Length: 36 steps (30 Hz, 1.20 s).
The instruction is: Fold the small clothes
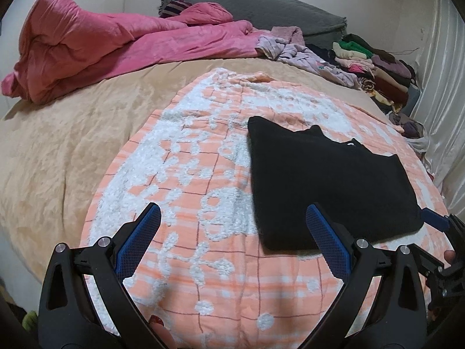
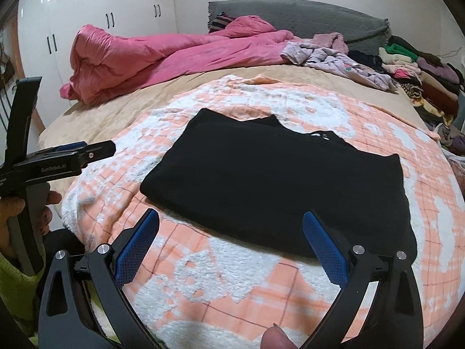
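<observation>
One black garment [image 2: 276, 180] lies folded flat on the nubbly peach-and-white blanket [image 2: 221, 276] — likely soft, light and limp, best pinched at a near corner or edge — while the left gripper [image 1: 232, 238] and right gripper [image 2: 229, 241] hover with blue ribbed pads [image 2: 136, 250] spread apart, empty.

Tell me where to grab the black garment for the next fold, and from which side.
Grip the black garment at its near corners, coming in low from the near edge. It lies flat on the orange-and-white blanket, near edge facing both open tongs: right tongs to the right corner, left tongs to the left.
</observation>
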### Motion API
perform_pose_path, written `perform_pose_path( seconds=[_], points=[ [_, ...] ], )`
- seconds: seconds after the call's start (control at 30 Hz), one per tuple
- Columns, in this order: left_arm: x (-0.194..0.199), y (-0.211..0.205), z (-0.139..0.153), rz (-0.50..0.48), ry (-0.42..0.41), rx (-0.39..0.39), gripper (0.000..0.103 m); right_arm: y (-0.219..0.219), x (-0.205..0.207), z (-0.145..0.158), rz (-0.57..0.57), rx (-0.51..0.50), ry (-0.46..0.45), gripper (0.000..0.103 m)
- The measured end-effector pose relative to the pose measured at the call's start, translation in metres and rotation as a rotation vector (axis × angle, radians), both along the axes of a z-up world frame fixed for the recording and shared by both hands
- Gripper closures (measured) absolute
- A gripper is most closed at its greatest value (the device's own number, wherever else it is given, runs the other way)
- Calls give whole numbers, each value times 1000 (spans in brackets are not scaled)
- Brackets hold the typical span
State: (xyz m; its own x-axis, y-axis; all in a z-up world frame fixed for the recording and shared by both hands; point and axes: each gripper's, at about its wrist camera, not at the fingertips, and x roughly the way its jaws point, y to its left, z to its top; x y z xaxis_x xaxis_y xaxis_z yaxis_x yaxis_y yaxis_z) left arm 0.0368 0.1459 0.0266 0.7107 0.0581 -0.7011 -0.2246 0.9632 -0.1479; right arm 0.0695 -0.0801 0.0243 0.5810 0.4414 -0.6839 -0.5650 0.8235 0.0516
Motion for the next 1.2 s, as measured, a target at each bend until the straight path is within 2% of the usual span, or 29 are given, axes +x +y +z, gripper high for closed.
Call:
perform_pose_path(
  seconds=[0.67, 0.87, 1.2],
  points=[
    [16, 23, -18, 82, 42, 39, 9, 55, -4, -29, 135, -57, -2, 4],
    [23, 29, -24, 99, 57, 37, 9, 68, -3, -40, 151, -100, -25, 4],
    [41, 29, -27, 94, 74, 40, 9, 79, 8, -61, 150, -126, 7, 4]
  ],
)
